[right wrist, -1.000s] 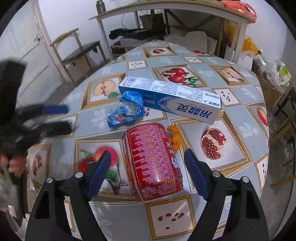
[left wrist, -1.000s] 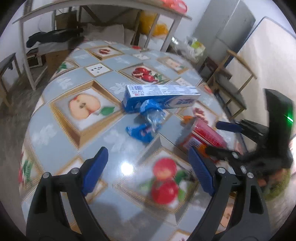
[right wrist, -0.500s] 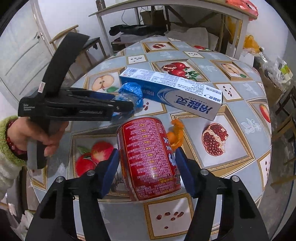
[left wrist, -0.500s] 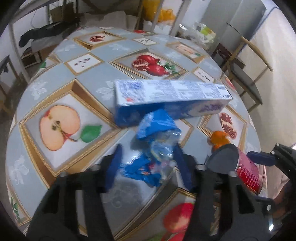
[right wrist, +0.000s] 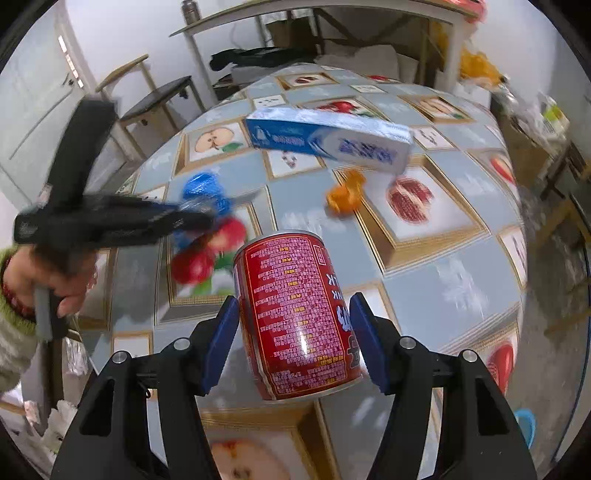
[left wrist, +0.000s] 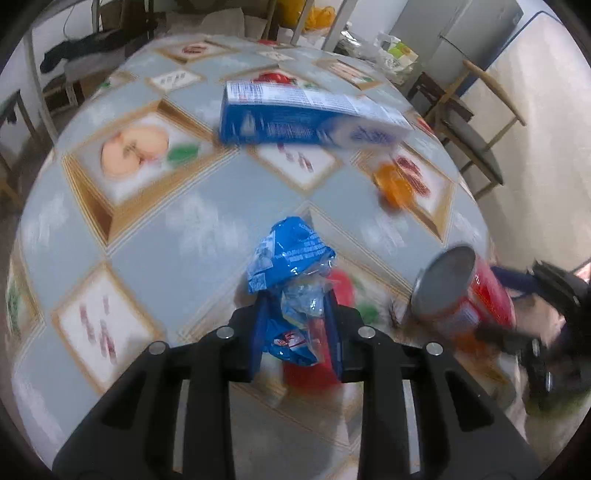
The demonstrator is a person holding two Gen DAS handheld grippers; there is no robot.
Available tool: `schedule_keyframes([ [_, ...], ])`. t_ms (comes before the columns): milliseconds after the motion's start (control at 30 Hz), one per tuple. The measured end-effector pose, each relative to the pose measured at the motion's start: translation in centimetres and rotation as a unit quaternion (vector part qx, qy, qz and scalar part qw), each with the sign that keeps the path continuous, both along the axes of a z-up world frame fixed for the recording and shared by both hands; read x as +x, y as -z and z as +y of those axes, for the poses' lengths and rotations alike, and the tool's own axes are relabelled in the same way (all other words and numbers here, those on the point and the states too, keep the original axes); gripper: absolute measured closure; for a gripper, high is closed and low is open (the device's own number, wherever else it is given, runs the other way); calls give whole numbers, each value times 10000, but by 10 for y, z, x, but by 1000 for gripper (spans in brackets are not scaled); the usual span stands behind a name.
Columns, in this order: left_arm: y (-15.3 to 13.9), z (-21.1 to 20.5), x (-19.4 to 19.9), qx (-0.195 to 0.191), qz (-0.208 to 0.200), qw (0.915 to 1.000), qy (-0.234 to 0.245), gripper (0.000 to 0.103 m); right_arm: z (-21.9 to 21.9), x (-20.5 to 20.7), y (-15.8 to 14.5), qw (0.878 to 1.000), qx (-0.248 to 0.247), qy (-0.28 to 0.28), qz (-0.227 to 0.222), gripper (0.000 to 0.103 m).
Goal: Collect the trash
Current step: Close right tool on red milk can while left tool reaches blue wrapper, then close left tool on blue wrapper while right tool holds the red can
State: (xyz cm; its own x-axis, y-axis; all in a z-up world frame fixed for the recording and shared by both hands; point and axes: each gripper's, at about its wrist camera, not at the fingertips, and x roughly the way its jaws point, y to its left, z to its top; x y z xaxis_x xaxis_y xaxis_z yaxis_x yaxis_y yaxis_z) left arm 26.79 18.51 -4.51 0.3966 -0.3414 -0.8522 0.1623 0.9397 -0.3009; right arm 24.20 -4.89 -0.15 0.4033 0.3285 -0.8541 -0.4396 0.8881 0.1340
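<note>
A crumpled blue plastic wrapper (left wrist: 291, 254) sits between the blue pads of my left gripper (left wrist: 295, 306), whose jaws are closing on it; it hangs clear of the tablecloth. In the right wrist view the same left gripper (right wrist: 207, 218) shows blurred at the left. My right gripper (right wrist: 293, 317) is shut on a red can (right wrist: 291, 288), held tilted above the table. The can (left wrist: 465, 291) also shows at the right of the left wrist view. A long blue-and-white toothpaste box (right wrist: 332, 142) and a small orange scrap (right wrist: 345, 194) lie further back on the table.
The round table (left wrist: 147, 229) carries a fruit-print cloth. A person's hand (right wrist: 48, 273) in a green cuff grips the left tool. Wooden chairs (right wrist: 159, 96) stand beyond the table on both sides, and a cluttered shelf table (right wrist: 332, 11) stands behind.
My left gripper came down over the blue wrapper, closed on it and drew it nearer. My right gripper closed on the red can and pulled it back from the orange scrap.
</note>
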Motion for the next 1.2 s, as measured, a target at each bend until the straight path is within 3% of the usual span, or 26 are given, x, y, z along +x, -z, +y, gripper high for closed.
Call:
schedule_keyframes([
  [300,7,4,-105,-727,145,9962,-466,74,-40,-60,1,9958,248,872,109,43],
  [433,6,0,-126,-748,-25,9958,-528,57,-47,-73,3,9933,444,1056,138,43],
  [700,-5,-5,-137,-372,-398,9980,-327,37,-51,-79,5,9913,597,1167,136,42],
  [1000,-1,-17,-141,204,-582,9970,-467,38,-54,-82,7,9887,754,1296,69,41],
  [1200,3,-23,-138,608,-711,9937,-622,46,-49,-80,10,9909,684,1155,112,38],
])
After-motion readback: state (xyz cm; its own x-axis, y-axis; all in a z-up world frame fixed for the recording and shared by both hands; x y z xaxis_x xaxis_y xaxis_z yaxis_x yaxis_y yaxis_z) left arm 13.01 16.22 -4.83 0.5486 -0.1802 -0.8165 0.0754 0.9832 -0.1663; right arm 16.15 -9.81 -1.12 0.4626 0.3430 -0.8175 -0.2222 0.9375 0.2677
